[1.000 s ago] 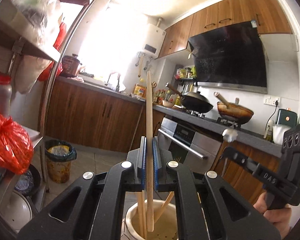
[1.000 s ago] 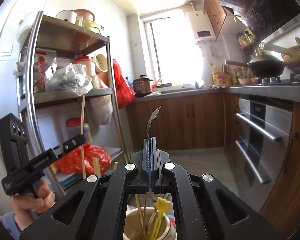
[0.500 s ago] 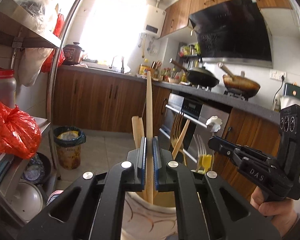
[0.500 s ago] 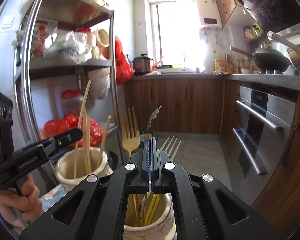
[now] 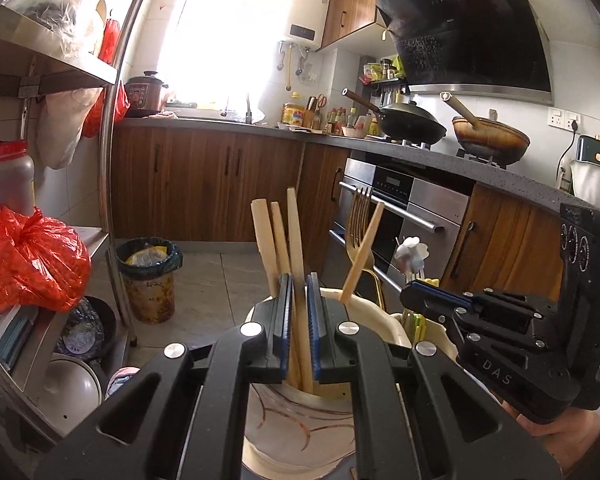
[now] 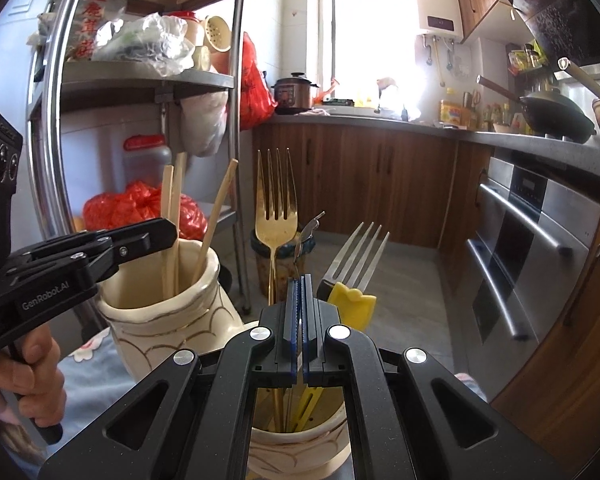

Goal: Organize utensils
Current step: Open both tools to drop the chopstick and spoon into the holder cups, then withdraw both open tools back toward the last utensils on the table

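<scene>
"das" stands in pale letters on the right tongs body — "genrobot.ai" on the left tongs arm; red chinese characters on a shelf packet stay unreadable.

The left gripper points a little downward, and its jaws are opening, with a wooden stick between the blue pads and small gaps on both sides. The right gripper tips down too (about the same slant), jaws pressed tight on a thin metal handle. A hand wraps the left tool's grip. Another hand holds the right tool from below.
</scene>
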Demonstrator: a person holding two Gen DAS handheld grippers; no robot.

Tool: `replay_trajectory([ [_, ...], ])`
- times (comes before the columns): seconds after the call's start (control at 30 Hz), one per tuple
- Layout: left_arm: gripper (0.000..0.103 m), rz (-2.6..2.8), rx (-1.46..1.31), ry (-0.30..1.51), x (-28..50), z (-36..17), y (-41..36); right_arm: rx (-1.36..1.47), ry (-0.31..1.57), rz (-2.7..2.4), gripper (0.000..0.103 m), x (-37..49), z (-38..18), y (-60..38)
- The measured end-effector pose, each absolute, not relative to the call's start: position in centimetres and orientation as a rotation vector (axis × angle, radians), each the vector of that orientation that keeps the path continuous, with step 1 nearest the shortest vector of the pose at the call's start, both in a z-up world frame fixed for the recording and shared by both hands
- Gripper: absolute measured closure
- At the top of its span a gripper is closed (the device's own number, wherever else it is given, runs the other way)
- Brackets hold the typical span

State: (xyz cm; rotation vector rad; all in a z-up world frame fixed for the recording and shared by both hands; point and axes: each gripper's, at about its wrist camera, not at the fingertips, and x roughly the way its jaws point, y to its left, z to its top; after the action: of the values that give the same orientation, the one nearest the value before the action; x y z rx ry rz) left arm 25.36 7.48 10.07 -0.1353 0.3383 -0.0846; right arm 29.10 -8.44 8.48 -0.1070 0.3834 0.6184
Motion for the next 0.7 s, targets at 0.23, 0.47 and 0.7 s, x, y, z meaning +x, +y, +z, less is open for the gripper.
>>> replay_trajectory([
  [0.23, 0.073, -0.085, -0.106, 0.297, 24.3, 10.8, 7.0, -0.103, 0.364, 0.611, 0.097, 28.7, 9.0, -9.0],
  [0.47, 0.061, -0.085, -0.101, 0.257, 22.4, 11.7, 7.3, -0.085, 0.335, 0.601, 0.089, 27.1, 9.8, -10.6],
  [0.7, 0.058, -0.065, -0.123, 0.244, 19.3, 11.9, 8.0, -0.065, 0.353, 0.604, 0.082, 25.0, 9.6, -12.1],
])
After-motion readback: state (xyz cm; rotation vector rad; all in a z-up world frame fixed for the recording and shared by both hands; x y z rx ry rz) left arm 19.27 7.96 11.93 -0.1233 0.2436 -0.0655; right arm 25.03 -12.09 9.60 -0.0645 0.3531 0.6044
